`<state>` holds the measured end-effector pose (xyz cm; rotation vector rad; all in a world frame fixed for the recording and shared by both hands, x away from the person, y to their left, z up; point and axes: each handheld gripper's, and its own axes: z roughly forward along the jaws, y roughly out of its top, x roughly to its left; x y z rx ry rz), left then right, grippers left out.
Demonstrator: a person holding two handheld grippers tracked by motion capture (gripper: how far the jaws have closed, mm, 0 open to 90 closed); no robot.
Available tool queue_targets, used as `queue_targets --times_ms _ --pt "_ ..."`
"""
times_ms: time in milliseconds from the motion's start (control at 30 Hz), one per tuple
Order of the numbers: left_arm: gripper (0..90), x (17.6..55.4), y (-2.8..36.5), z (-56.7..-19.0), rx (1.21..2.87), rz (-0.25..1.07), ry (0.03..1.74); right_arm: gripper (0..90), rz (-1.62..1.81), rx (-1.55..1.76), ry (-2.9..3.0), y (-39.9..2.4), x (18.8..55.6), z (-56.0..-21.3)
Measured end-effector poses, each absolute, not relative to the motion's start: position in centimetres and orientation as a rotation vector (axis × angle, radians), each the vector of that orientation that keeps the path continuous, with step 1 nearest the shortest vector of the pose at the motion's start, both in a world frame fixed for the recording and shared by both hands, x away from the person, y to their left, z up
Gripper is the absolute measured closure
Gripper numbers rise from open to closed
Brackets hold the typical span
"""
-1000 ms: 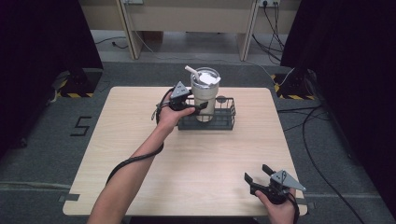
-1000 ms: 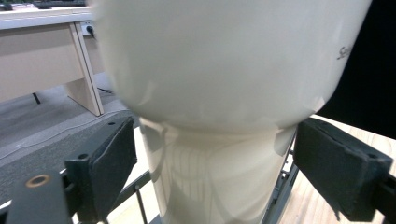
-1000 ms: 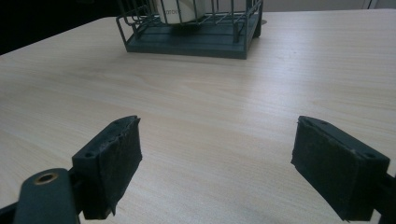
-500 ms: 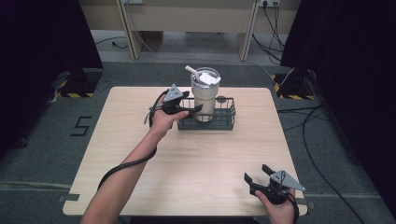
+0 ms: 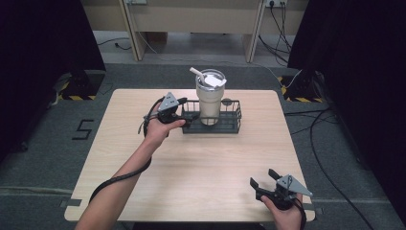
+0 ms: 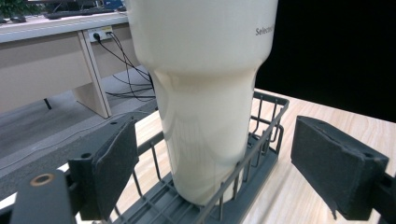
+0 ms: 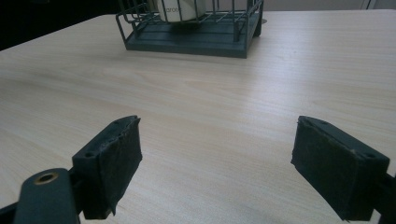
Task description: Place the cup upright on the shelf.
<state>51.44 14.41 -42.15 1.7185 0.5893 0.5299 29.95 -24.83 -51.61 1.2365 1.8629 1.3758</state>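
- Left gripper [image 5: 187, 116], jaws spread wide and grasping nothing, sits at the left end of the wire basket [image 5: 234, 125], drawn back from the tumbler [image 5: 210, 98] it was pressed close against a second ago; the hand has slid leftward along the table.
- Judged from that retreat, the tumbler looks freshly set down and let go, so the placing step reads as done, or the gripper is lining up for a new hold.
- Tumbler stands upright inside the basket, at the far middle of the table [image 5: 191, 163], with a pale straw [image 5: 196, 73] and a white lid [image 5: 214, 80] at its mouth.
- Seen from the left gripper view, the tumbler [image 6: 205, 93] is cream, smooth and glossy, wide above and narrowing to a slimmer base, with small grey lettering near the top.
- Basket [image 6: 261, 135] is dark grey wire, thin upright bars around a flat floor, open on top.
- Jaw pads [image 6: 116, 163] are matte black and slightly rough, one each side of the cup without touching it.
- Right gripper [image 5: 265, 181] rests at the near right edge, well apart from the basket, also released and empty.
- Table is light wood grain, flat and matte.
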Motion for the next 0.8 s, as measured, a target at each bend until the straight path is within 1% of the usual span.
queue_targets --times_ms 800 --pt "14.3 47.2 17.8 -43.7 1.723 0.543 0.581 16.0 1.377 1.242 1.858 -24.8 29.9 -51.6"
